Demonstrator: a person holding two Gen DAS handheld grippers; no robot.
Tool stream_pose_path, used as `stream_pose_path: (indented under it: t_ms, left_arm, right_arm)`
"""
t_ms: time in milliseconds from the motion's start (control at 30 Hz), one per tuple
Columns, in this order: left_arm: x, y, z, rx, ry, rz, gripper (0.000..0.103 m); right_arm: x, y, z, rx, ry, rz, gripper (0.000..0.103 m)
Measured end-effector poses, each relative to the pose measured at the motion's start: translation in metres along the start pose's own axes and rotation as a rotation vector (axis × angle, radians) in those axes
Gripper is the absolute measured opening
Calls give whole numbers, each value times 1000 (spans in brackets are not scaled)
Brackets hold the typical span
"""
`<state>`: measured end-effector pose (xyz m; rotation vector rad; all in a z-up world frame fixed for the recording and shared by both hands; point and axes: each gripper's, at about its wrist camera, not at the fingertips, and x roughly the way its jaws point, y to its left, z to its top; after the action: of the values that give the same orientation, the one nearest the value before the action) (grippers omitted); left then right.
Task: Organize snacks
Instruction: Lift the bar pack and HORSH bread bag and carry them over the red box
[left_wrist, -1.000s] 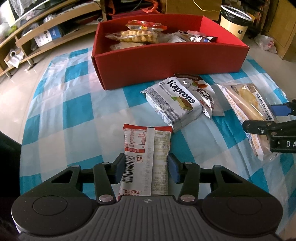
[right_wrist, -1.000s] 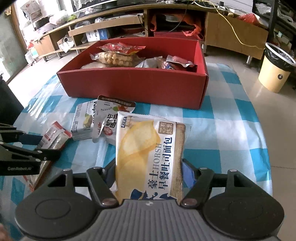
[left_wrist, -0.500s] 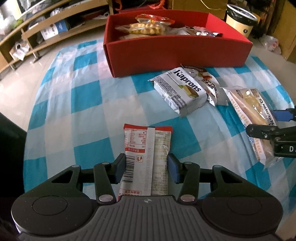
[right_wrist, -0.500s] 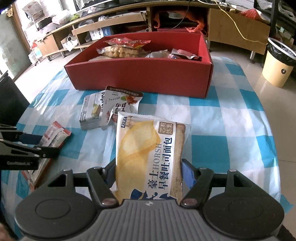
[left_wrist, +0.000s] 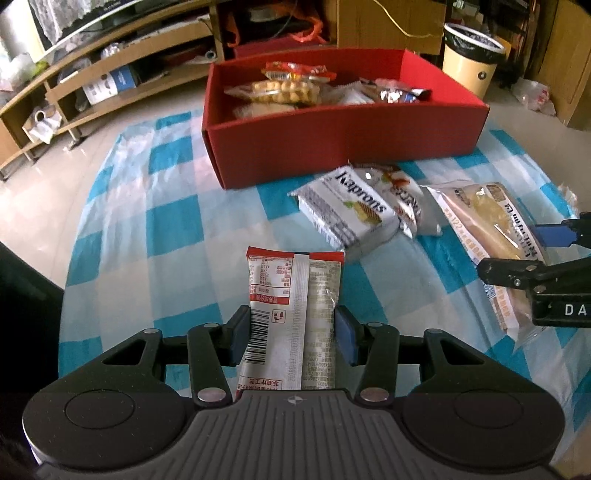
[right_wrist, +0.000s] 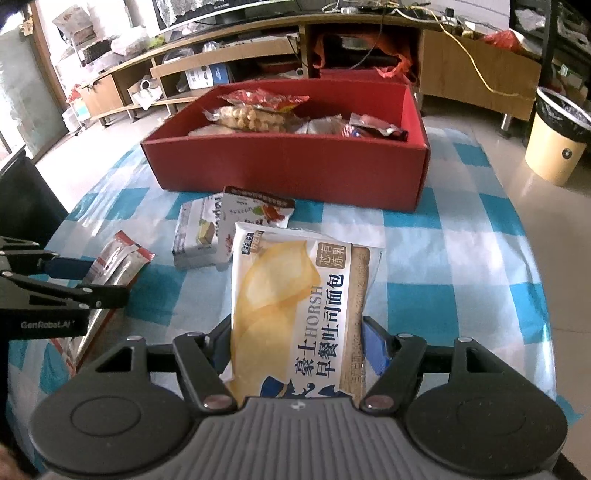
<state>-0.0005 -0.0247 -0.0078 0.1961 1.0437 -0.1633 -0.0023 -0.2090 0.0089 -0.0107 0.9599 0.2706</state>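
L gripper (left_wrist: 292, 334) is clamping a red-and-white snack pack (left_wrist: 293, 317) btwn its blue pads, jaws closed to the pack's width, barcode side up. The pack is sticking fwd out of the fingers over the blue-and-white checked cloth (left_wrist: 173, 225); can't tell whether its far end is touching the cloth.

R gripper (right_wrist: 297, 345) is pinching a HORSH bread bag (right_wrist: 295, 306), yellow and white w/ a brown strip, jaws narrowed onto the bag's lower part. The bag is pointing fwd toward the box. In the L view the same bag (left_wrist: 491, 236) is showing at far right w/ the R gripper (left_wrist: 532, 258) on it; in the R view the L gripper (right_wrist: 70, 280) is showing at far left w/ the red pack (right_wrist: 118, 258).

Red box (left_wrist: 343, 144) is sitting at the far end of the cloth, open-topped, already holding several snacks: a clear bag of round biscuits (left_wrist: 280, 90), a red wrapper (left_wrist: 295, 70) on top of it, and a foil wrapper (left_wrist: 400, 94) toward the right side.

Btwn the grippers and the box, a white Kaprons pack (left_wrist: 351, 210) is lying on the cloth, w/ a silver pouch (left_wrist: 406, 201) partly overlapping its right edge. Both are just in front of the box's near wall, not touching it.

Bkgd: wood shelving (right_wrist: 221, 70) and a cream bin (right_wrist: 557, 144) on the tile floor.
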Motion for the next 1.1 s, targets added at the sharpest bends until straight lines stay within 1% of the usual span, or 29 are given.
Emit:
stream_pose_path:
  t_ms: [200,533,800,1000,1100]
  left_arm:
    - [-6,2,12,-11,-44,3,56]
    - [-15,17,45,-96,-123,-4,56]
    - [-17,21,78,-140,-183,-10,56]
    - [-7,22,105,-157,-206,-9,56]
    - [-2,20,124,-158,-221,-11,56]
  right_arm:
    - [-5,3,13,-8,-39,5,65]
    - [-10,1,45,1,-122,3,65]
    - [-8,-2,73,-8,-176,0,65]
    - [0,-6,94,0,-203,3,65]
    - [8,-8,108,-6,-216,0,65]
